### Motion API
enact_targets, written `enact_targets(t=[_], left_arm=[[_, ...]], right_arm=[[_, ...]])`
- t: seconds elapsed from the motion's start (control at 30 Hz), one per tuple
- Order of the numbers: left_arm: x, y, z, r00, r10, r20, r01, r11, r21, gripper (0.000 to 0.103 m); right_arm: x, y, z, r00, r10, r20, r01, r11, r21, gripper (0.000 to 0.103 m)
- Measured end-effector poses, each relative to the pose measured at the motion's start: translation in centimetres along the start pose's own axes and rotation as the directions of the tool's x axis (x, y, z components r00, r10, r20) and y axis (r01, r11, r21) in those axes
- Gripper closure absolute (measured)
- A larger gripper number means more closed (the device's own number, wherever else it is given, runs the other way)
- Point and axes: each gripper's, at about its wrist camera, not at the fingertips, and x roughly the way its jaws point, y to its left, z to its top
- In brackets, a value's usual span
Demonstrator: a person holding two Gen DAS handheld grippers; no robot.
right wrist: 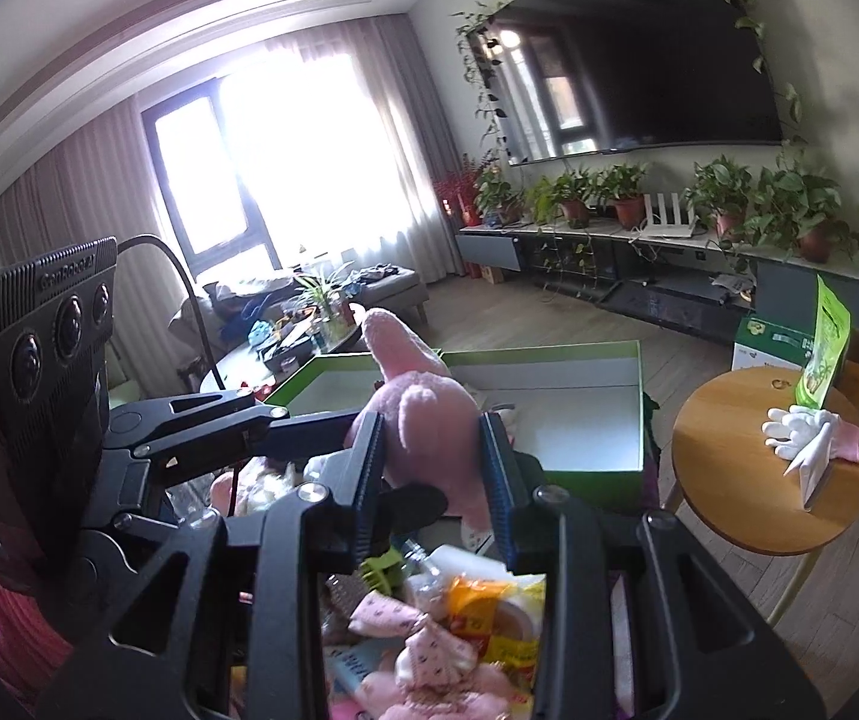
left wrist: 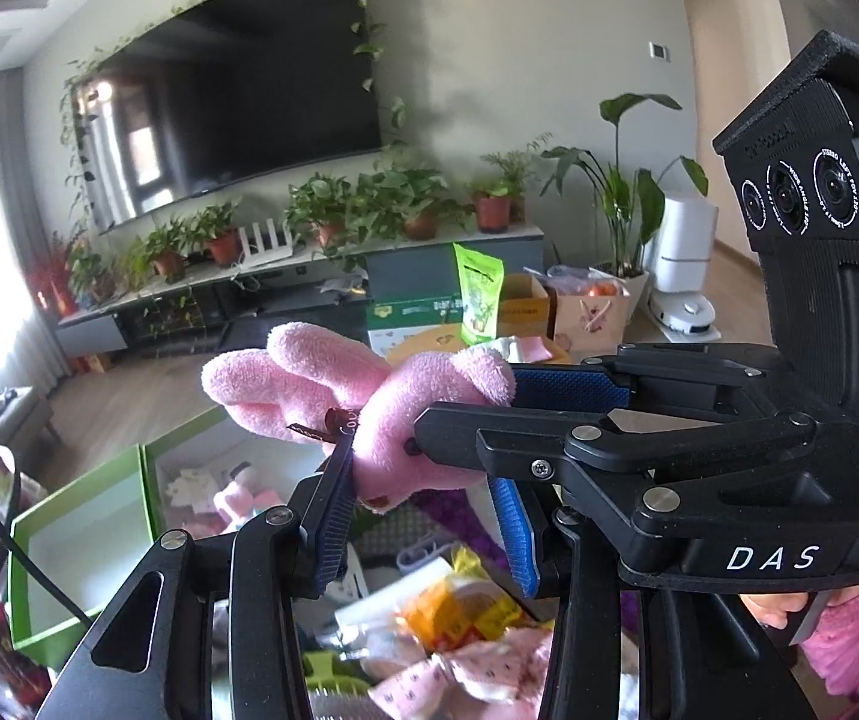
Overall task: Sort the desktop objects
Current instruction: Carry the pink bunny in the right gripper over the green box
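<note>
A pink plush bunny [left wrist: 393, 402] hangs in the air, held from two sides. In the left wrist view my left gripper [left wrist: 423, 504] is shut on its lower body, and the right gripper's blue-padded fingers [left wrist: 567, 387] reach in from the right and clamp its upper body. In the right wrist view my right gripper [right wrist: 432, 468] is shut on the bunny [right wrist: 423, 414], whose ears point away toward the window. Below lies a pile of desktop things, among them a yellow snack pack [right wrist: 483, 606] and pink patterned cloth [right wrist: 429, 648]. Behind the bunny stands an open green box [right wrist: 579, 474].
A second green box half [left wrist: 78, 546] with a white inside lies to the left. A round wooden side table [right wrist: 723, 492] at the right carries a white hand-shaped holder [right wrist: 795, 426] and a green pouch [right wrist: 825, 348]. A TV wall with potted plants stands beyond. Pink sleeves [left wrist: 849, 648] show behind the grippers.
</note>
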Motion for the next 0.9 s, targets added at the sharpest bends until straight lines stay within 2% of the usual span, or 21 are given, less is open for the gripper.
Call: enact_targets(t=[0.5, 0.9], left_arm=[[6.1, 2.1, 2.4, 0.999, -0.038, -0.038, 0.039, 0.999, 0.023, 0.059], [12.0, 4.1, 3.0, 0.989, -0.065, -0.134, 0.070, 0.997, 0.029, 0.059]], right_arm=[[4.1, -4.5, 1.8, 0.999, -0.051, 0.000, 0.051, 0.996, 0.072, 0.070], [8.5, -8.0, 1.7, 0.996, -0.081, -0.039, 0.086, 0.983, 0.160, 0.070]])
